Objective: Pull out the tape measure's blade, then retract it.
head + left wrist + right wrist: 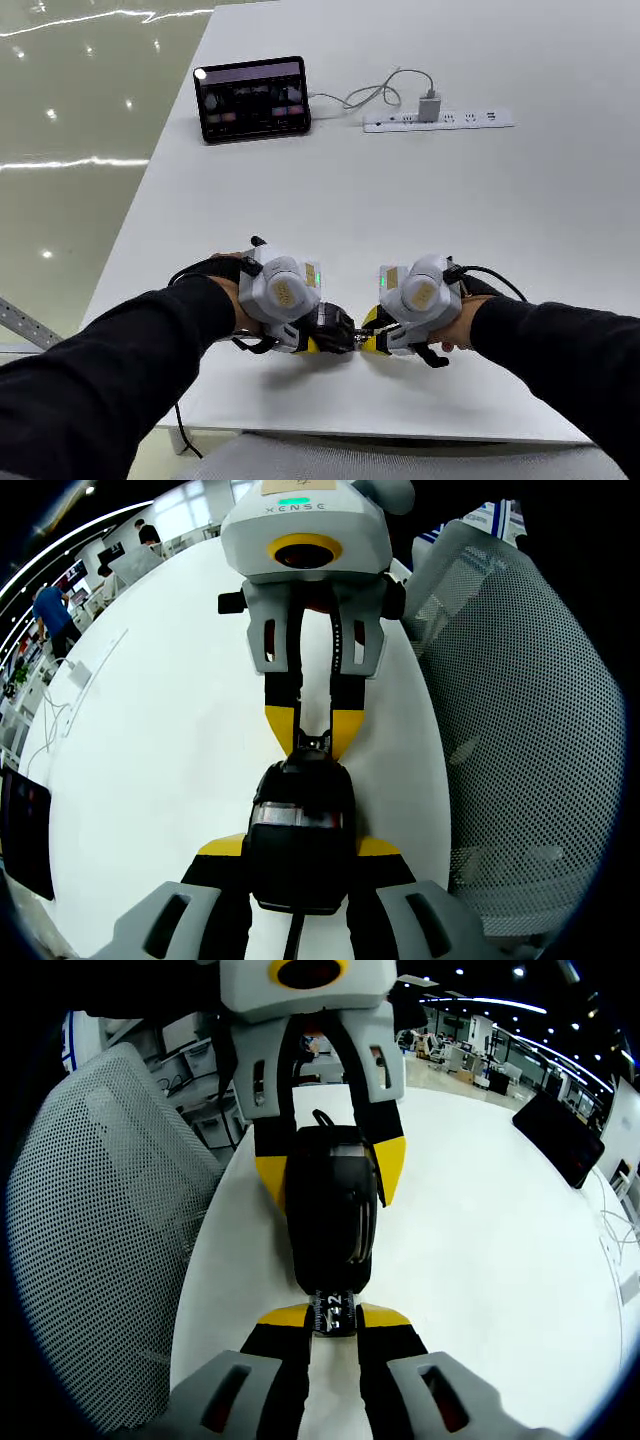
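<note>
Between the clenched jaws of the left gripper (300, 848) the black tape measure (300, 820) is held by its case, near the front edge of the white table (300, 200). Its mouth is faced by the right gripper (335, 1322), whose yellow-tipped jaws are pinched onto the blade (333, 1310) right at the case. Only a very short piece of blade is drawn out, with a printed 2 readable on it, and the two grippers are set almost tip to tip. The pull is therefore judged barely begun: the long draw is left to be made, and the whole retraction after it. The blade's end hook is covered by the right jaws, and no lock button can be made out on the case. Whether the case touches the table cannot be told. Farther out, a dark tablet (252, 98) and a white power strip (440, 120) are seen at the far side, and a mesh chair (520, 730) beside the table's edge.
</note>
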